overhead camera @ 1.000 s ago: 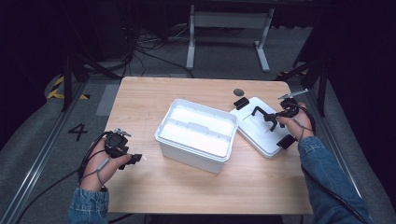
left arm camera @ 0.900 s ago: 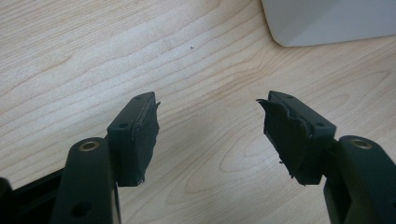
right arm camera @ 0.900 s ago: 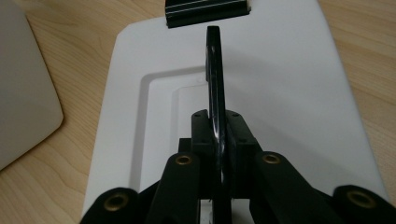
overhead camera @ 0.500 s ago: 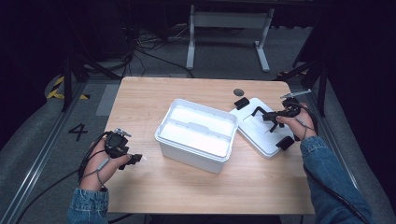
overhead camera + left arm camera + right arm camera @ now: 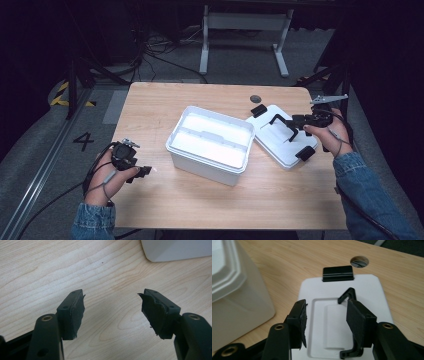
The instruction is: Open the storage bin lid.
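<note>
Lid [image 5: 281, 136] lies flat on the table [image 5: 200, 200], just right of the open white box [image 5: 212, 144]. Above the lid, the right gripper [image 5: 281, 126] has just been opening its jaws, nothing pinched between them. At near left the left gripper [image 5: 146, 170] sits low by the table edge.

Left gripper [image 5: 112, 307] view: jaws released over bare wood.

Right gripper [image 5: 325, 320] view: jaws spread over the lid [image 5: 372, 287], its black handle [image 5: 348, 295] beside one pad.

Denim sleeves [image 5: 367, 192] – blk grippers [image 5: 283, 125] w/ brass screws, blk cables.
</note>
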`<act>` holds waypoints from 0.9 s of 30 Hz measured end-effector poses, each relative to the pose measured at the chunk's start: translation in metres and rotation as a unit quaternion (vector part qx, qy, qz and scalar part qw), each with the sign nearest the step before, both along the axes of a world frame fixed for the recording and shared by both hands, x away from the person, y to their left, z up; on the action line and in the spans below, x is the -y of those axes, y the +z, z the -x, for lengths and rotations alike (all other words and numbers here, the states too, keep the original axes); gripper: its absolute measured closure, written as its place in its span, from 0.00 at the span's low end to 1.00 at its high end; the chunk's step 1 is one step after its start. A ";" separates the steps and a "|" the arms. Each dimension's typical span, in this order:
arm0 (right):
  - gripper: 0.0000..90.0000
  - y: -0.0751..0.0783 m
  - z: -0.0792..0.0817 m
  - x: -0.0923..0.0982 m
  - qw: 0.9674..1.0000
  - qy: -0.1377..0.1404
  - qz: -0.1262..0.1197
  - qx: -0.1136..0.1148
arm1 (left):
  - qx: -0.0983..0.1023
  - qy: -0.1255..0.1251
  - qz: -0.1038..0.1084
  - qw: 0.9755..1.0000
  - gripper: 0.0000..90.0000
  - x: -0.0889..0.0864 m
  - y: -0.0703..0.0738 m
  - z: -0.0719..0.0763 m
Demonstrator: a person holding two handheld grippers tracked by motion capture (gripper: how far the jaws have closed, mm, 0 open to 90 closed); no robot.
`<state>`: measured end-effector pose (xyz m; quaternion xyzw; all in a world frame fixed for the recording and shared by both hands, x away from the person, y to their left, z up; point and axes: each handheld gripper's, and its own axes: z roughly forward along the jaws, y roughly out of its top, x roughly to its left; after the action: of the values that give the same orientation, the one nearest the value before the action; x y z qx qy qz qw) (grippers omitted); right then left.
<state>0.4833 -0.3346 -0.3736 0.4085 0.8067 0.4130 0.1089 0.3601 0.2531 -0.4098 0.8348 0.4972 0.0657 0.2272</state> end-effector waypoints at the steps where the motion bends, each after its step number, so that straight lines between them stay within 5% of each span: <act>1: 0.58 0.003 0.005 -0.002 1.000 0.007 -0.002 0.004 | 0.001 0.002 0.001 1.000 0.39 0.000 0.000 0.001; 14: 0.62 0.016 0.070 -0.028 0.996 0.087 -0.013 0.017 | 0.003 0.002 -0.003 1.000 0.39 0.000 0.001 0.003; 27: 0.61 0.008 0.106 -0.044 0.991 0.136 -0.015 0.014 | 0.001 -0.001 -0.004 1.000 0.39 0.000 0.000 0.003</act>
<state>0.3775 -0.2902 -0.3654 0.2909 0.8470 0.4413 0.0567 0.3573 0.2528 -0.4093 0.8361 0.4962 0.0681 0.2239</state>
